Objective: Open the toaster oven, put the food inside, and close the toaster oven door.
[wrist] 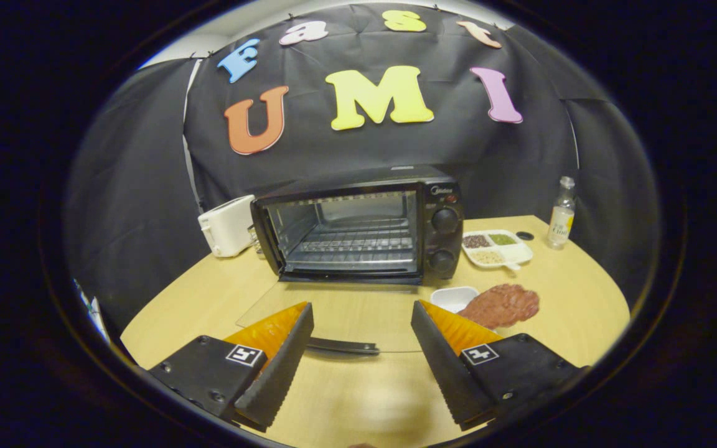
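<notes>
- Two fingers of the gripper [362, 348] stand wide apart and released, holding nothing; the handle of the oven door lies between them, touching neither.
- The toaster oven [358, 224] sits on the wooden table [582, 292], beyond the fingers, its mouth facing the gripper and its long axis running side to side.
- Its glass door [333, 311] is folded all the way down, lying flat on the table in front of the oven, with the dark handle [341, 346] at the near edge, also running side to side.
- Inside the oven a wire rack [358, 242] is bare.
- The food, a flat reddish slab of meat [500, 305], lies on the table in front of the oven's knob end, just beyond the right finger, its longer side slanting away from the oven.
- A small white dish [453, 297] touches the meat on the side nearer the door.
- A white tray with sections [496, 247] holding grains sits beside the oven's knobs.
- A small dark cap [524, 236] and a glass bottle [561, 214] stand beyond that tray, farther from the oven.
- A white toaster [228, 225] stands at the oven's other side, close by.
</notes>
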Tool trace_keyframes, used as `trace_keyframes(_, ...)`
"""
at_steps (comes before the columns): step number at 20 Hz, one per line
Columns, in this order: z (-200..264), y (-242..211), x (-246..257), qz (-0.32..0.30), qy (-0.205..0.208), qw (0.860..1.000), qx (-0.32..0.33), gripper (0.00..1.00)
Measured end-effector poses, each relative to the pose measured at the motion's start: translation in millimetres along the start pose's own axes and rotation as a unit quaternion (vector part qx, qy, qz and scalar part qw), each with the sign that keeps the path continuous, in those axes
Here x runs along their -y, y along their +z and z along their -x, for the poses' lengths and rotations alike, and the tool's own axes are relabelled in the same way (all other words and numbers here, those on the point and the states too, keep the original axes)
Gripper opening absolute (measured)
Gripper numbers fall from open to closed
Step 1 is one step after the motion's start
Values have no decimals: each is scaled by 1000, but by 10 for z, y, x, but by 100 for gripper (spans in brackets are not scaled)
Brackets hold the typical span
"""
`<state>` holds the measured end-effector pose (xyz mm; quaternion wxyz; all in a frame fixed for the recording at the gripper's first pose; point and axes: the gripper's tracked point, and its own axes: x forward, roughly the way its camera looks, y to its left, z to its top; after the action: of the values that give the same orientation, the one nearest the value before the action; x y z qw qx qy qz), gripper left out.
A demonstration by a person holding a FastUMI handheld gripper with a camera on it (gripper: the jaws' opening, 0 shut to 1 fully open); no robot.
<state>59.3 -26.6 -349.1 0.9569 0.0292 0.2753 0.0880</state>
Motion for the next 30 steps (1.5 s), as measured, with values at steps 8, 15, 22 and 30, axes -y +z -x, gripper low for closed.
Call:
trace_keyframes(8, 102, 344, 1141, 9, -33, 999, -39, 100)
trace_keyframes(15, 35, 183, 1780, -49, 33, 985, -164, 100)
trace_keyframes(22, -140, -115, 1778, -93, 108, 955, -262, 87)
trace_keyframes(30, -172, -253, 1469, -165, 156, 930, -288, 14)
